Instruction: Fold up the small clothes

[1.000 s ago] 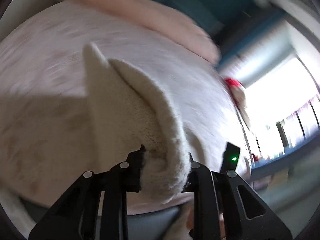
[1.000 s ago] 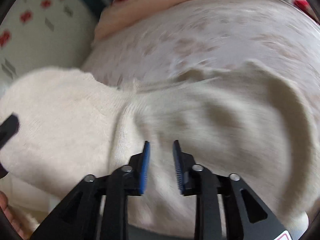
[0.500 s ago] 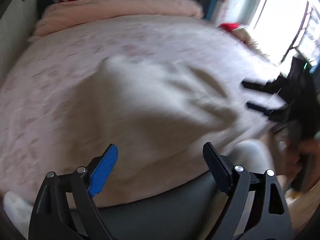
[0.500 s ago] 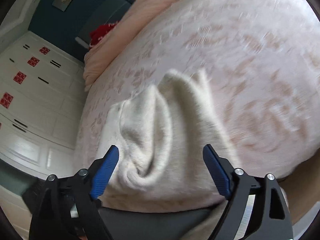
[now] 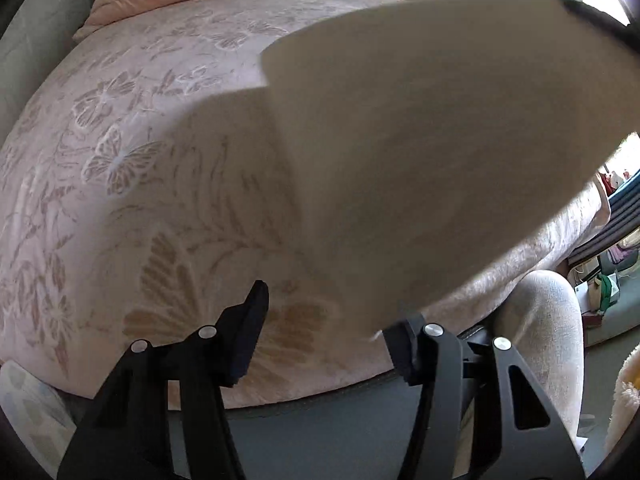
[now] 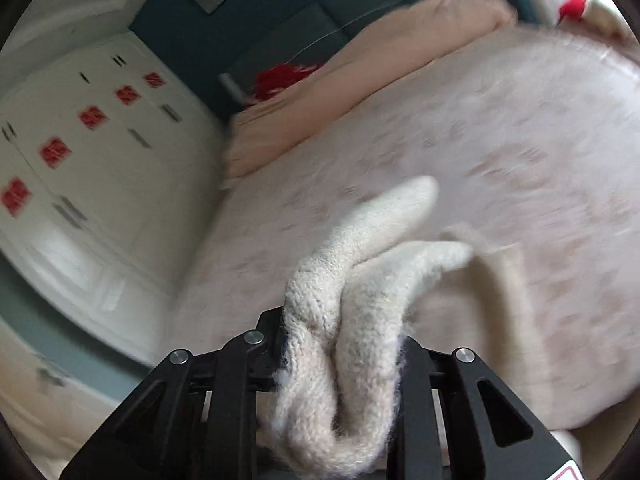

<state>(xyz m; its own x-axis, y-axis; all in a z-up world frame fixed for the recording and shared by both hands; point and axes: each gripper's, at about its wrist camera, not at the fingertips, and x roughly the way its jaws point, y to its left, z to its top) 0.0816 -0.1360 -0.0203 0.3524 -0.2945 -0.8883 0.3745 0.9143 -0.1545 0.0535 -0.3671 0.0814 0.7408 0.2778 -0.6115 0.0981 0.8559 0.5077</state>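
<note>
- Clearly, the right gripper [image 6: 340,344] is pinched on a thick bunched fold of the cream knit sweater [image 6: 352,300] — the wool fills the gap between its two black fingers and spills out below them.
- From that pinch, two rounded folds of the sweater run forward and to the right over the bed [image 6: 520,140], their tips lying free ahead of the gripper; more of the cloth trails off to the right, blurred.
- In the left wrist view the same sweater [image 5: 440,128] hangs as a broad, blurred cream sheet above the pink floral bedspread [image 5: 120,152], filling the upper right of the picture and casting a shadow on the spread below it.
- The left gripper [image 5: 324,332] stands with its fingers spread apart; bare bedspread shows in the gap between them.
- The lower edge of the hanging sweater comes down just over the right finger [image 5: 404,344] of this gripper, covering its tip — whether cloth and finger touch cannot be told. The left finger is well clear of the cloth.
- A peach duvet [image 6: 360,80] lies rolled along the far end of the bed, with a red item [image 6: 280,78] behind it.
- White wardrobe doors [image 6: 80,152] with red square decorations stand beside the bed.
</note>
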